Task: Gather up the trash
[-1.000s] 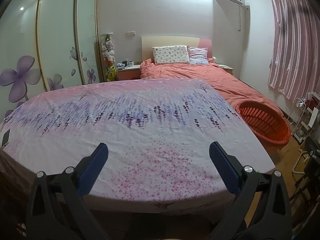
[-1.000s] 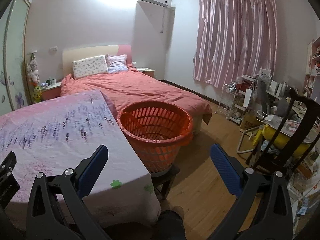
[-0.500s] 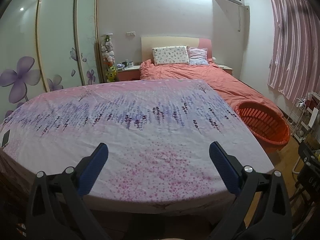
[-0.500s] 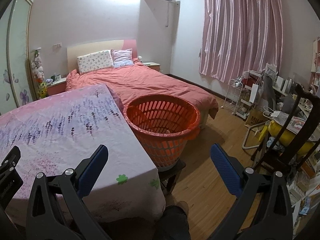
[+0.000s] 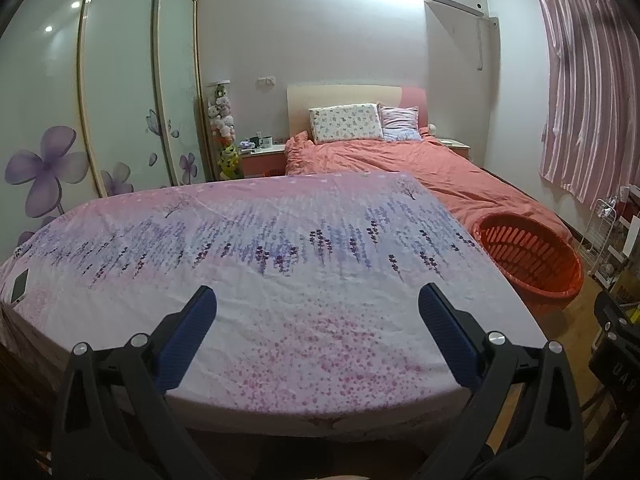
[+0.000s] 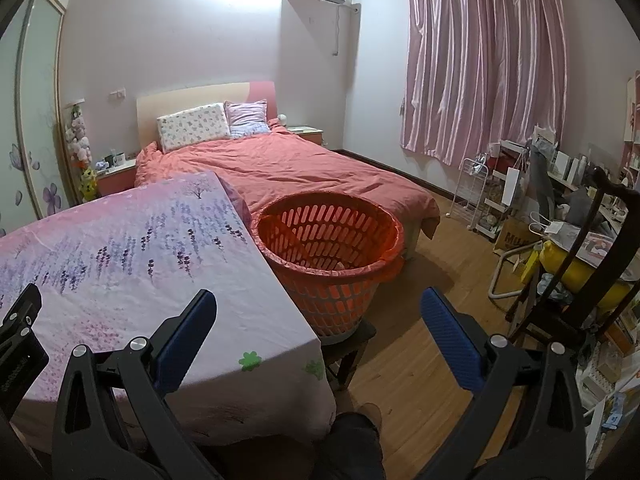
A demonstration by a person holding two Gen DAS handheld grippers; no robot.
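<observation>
Both tools empty: left tool (image 5: pixel 316 312) spread wide above the cloth-covered counter (image 5: pixel 280 264); right tool (image 6: pixel 318 314) equally spread, aimed at the orange basket (image 6: pixel 328 236). No trash visible on the counter; only a phone (image 5: pixel 19 286) at its left edge. Judgement: search before reaching, scanning counter edges and floor with fingers apart. Basket stands on a dark stool just beside the counter's right side; one pale scrap shows inside, otherwise contents unclear.
</observation>
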